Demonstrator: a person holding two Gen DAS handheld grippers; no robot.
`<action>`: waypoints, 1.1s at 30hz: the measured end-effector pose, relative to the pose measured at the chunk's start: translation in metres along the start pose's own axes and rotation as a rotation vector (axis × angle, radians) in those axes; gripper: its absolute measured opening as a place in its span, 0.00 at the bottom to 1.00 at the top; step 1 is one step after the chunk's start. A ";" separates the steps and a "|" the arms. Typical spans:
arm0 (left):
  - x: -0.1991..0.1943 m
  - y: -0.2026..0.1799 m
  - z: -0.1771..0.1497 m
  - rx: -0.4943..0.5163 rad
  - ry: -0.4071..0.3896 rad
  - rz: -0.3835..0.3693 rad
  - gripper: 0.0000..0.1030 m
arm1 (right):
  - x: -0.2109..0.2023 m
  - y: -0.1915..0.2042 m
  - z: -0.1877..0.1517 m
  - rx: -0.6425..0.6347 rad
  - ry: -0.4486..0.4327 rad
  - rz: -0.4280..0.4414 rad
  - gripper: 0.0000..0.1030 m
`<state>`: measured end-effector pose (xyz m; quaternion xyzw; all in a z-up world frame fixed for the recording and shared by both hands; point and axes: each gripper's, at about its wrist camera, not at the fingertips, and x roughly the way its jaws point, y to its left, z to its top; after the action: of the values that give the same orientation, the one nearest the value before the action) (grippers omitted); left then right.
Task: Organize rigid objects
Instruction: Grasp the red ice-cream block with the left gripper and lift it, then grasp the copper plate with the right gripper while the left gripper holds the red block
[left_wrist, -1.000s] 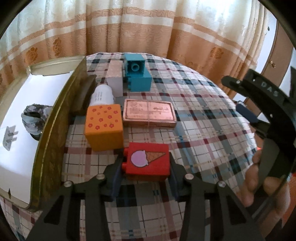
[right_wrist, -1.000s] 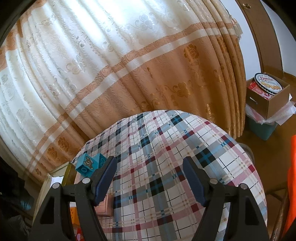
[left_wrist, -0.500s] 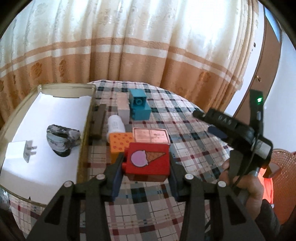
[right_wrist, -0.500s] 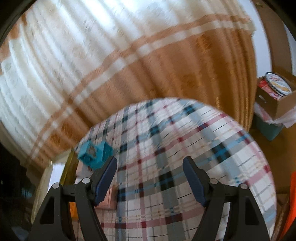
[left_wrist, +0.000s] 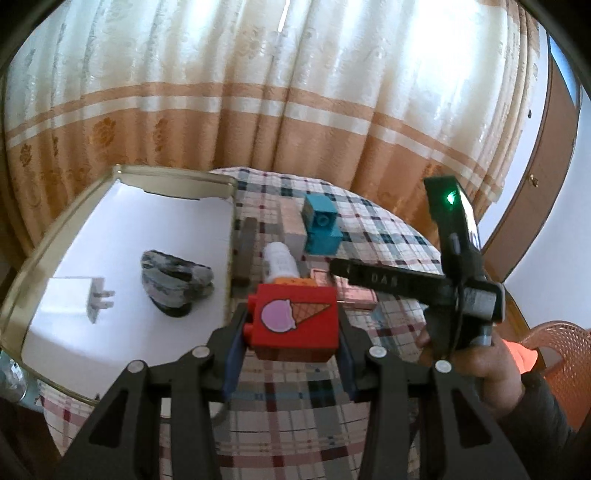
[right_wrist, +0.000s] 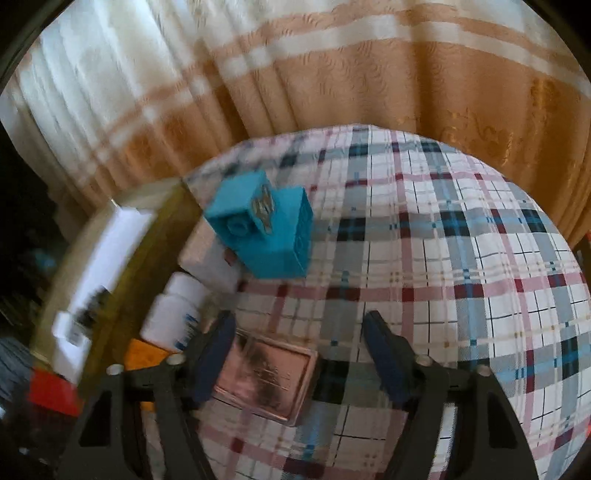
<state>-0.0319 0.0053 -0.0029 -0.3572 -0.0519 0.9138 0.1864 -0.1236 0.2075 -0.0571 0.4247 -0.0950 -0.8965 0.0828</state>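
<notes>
One red block (left_wrist: 295, 325) is pinched in the left gripper (left_wrist: 293, 332); one teal block (right_wrist: 262, 229), upper left. Only the left view shows the tray's (left_wrist: 173, 177) charger (left_wrist: 79, 302). Right gripper (right_wrist: 301, 350) spread.

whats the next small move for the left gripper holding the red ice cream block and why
Probably carry it leftward over the tray's rim. The left gripper is shut on the red block, lifted above the tablecloth, and the tray on its left already holds a charger and a grey bundle, with bare white floor near them.
</notes>
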 end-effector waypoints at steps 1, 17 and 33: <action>0.000 0.003 0.001 -0.002 -0.001 0.004 0.41 | -0.002 0.003 -0.002 -0.018 0.006 0.010 0.61; -0.003 0.020 0.003 -0.048 -0.008 0.011 0.41 | -0.042 0.022 -0.032 -0.256 0.101 0.088 0.54; -0.012 0.028 0.008 -0.068 -0.027 0.042 0.41 | 0.006 0.046 -0.013 -0.592 0.156 0.145 0.65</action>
<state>-0.0378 -0.0250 0.0044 -0.3519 -0.0779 0.9199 0.1544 -0.1139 0.1601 -0.0585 0.4418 0.1467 -0.8416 0.2739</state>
